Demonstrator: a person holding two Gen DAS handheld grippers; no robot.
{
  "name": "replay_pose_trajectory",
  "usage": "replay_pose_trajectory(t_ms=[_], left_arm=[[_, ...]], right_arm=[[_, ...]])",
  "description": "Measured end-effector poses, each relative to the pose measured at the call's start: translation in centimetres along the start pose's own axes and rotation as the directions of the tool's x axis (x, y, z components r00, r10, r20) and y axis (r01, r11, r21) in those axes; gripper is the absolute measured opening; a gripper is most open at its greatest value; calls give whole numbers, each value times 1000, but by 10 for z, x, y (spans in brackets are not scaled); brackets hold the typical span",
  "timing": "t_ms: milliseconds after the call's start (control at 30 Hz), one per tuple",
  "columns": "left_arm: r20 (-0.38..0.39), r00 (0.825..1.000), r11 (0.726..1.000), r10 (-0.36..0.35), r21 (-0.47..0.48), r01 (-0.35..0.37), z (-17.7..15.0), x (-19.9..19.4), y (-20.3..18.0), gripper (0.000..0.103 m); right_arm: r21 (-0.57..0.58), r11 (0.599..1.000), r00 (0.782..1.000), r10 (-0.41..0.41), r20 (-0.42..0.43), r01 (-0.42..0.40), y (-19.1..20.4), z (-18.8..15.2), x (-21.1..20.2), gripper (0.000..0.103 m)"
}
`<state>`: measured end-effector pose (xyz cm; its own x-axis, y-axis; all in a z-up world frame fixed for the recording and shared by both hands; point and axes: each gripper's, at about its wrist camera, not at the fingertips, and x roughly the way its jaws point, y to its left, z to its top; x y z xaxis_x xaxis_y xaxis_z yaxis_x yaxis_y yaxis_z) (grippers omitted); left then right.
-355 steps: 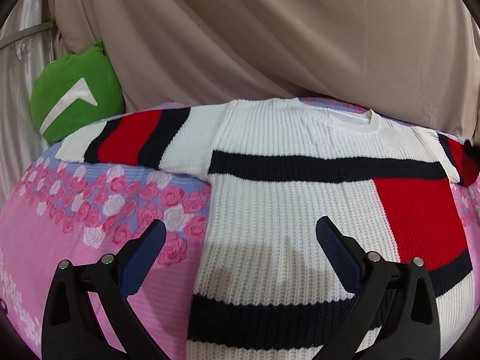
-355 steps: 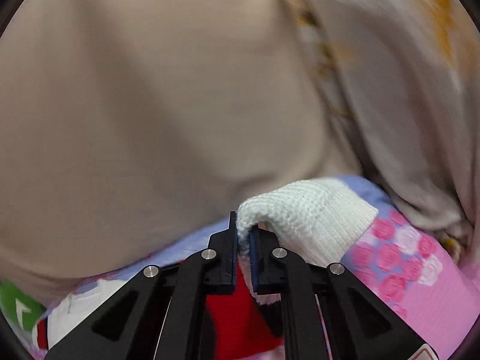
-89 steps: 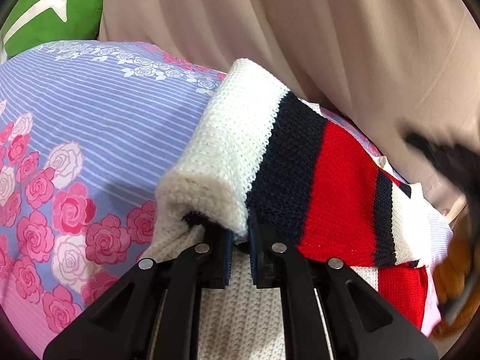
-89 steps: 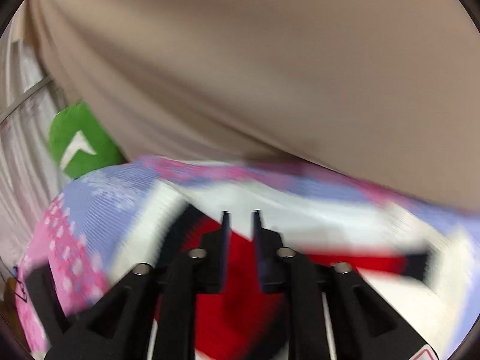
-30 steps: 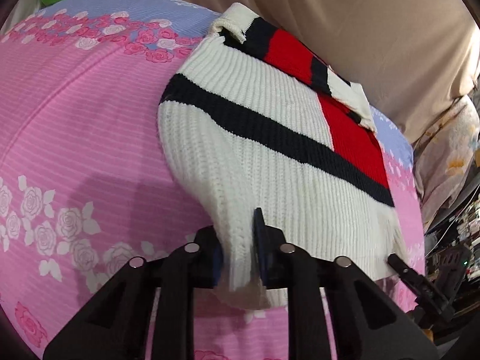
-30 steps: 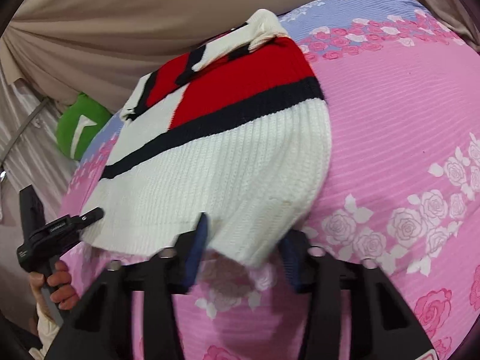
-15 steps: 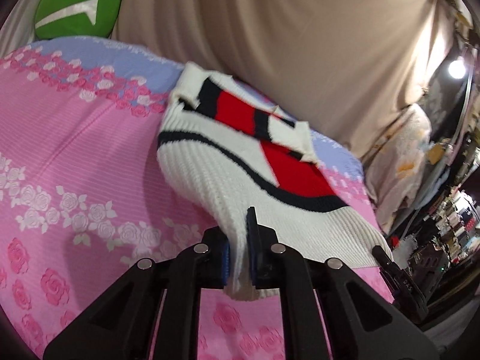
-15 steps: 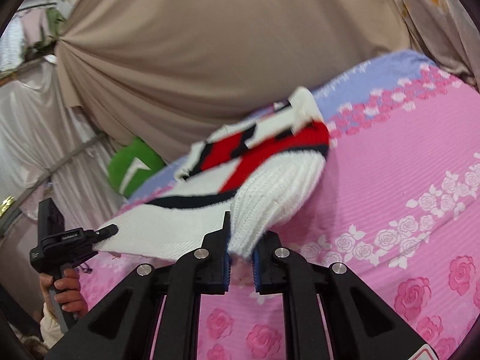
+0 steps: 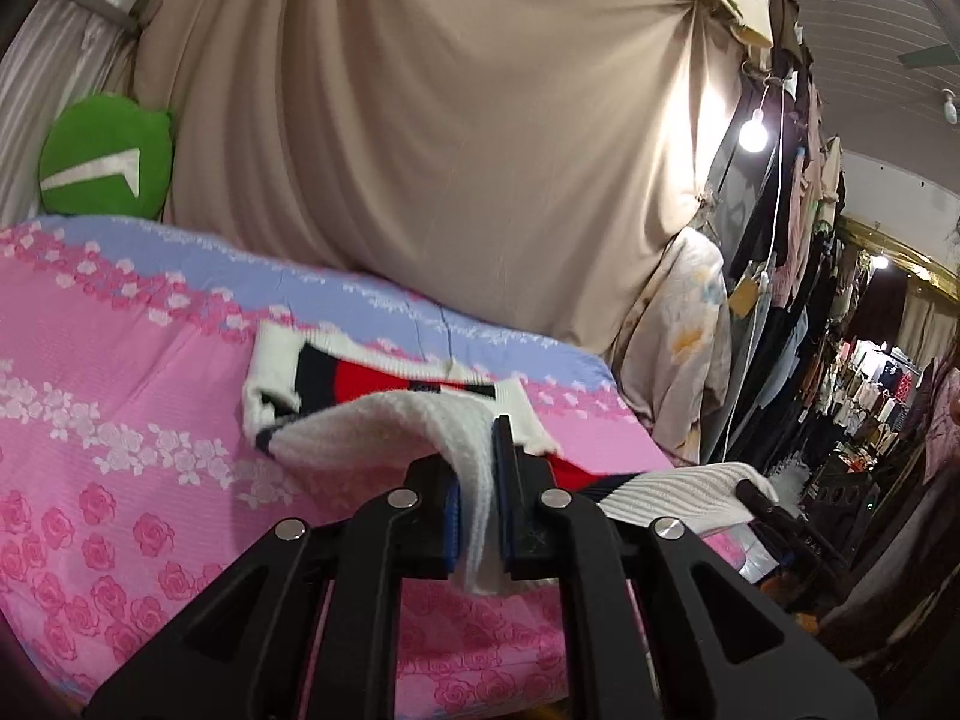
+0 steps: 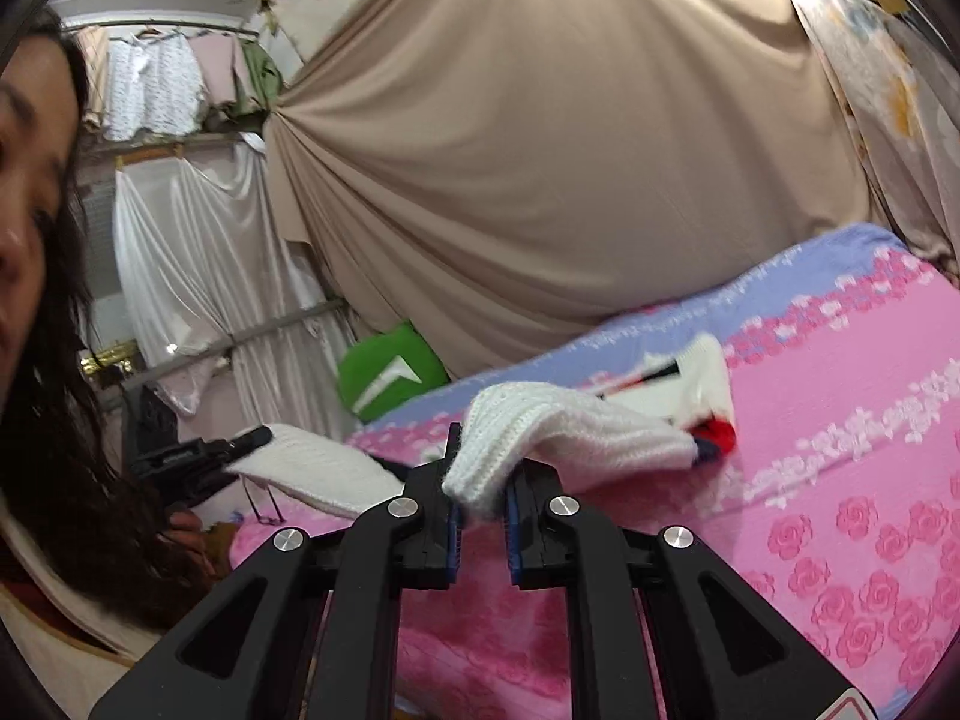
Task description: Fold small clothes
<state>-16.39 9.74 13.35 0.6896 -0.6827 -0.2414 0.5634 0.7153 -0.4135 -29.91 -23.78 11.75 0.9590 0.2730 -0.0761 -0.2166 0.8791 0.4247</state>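
White knit sweater (image 9: pixel 384 426) with red and navy blocks hangs lifted at its hem over the pink floral bedsheet (image 9: pixel 120 360), far end lying near the sheet's back edge. Left gripper (image 9: pixel 477 516) clenched on one hem corner, fabric pinched between both fingers. Right gripper (image 10: pixel 480 510) grips the other corner, knit bunched between its pads. Green cushion (image 9: pixel 105 165) at back left corner.
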Motion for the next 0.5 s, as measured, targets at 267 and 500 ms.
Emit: replay_pose_trajectory(t_ms=[267, 500], left_arm=[[-61, 992, 994, 109, -12, -110, 68, 116, 52, 9], [-267, 920, 946, 286, -74, -316, 81, 277, 147, 9]], right_arm=[[45, 998, 999, -32, -14, 33, -65, 74, 124, 10], [190, 955, 950, -176, -257, 228, -173, 81, 291, 10]])
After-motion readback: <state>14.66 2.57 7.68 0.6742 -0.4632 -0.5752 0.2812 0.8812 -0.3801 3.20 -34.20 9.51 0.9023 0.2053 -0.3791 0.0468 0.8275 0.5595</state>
